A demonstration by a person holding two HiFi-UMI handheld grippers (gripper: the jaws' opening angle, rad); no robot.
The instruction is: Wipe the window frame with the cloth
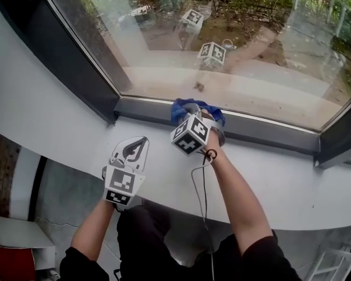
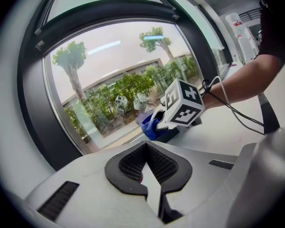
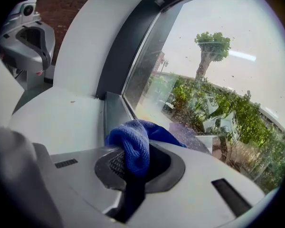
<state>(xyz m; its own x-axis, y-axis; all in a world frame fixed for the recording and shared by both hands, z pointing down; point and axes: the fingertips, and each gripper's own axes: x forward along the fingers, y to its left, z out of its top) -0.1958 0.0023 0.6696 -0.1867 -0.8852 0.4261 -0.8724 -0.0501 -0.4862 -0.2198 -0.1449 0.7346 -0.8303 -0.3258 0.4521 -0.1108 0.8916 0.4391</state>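
the glass pane [image 1: 234,45] fills the head view from 10 to 2 o'clock, and the white sill [image 1: 292,183] sweeps below it from 9 to 4 o'clock. between them the dark window frame [image 1: 269,130] is seen as a low rail. the right gripper [image 1: 194,111] is held just at 1 o'clock of centre, its jaws clamped on the blue cloth [image 3: 133,144], which is laid against the rail beside the glass. the left gripper [image 1: 134,152] is held over the sill at 7 o'clock of the right one — jaws together, nothing held. only a narrow fold looks pinched, so the cloth could be dragged free if it snags on the rail — bare plastic might then be scraped along the frame.
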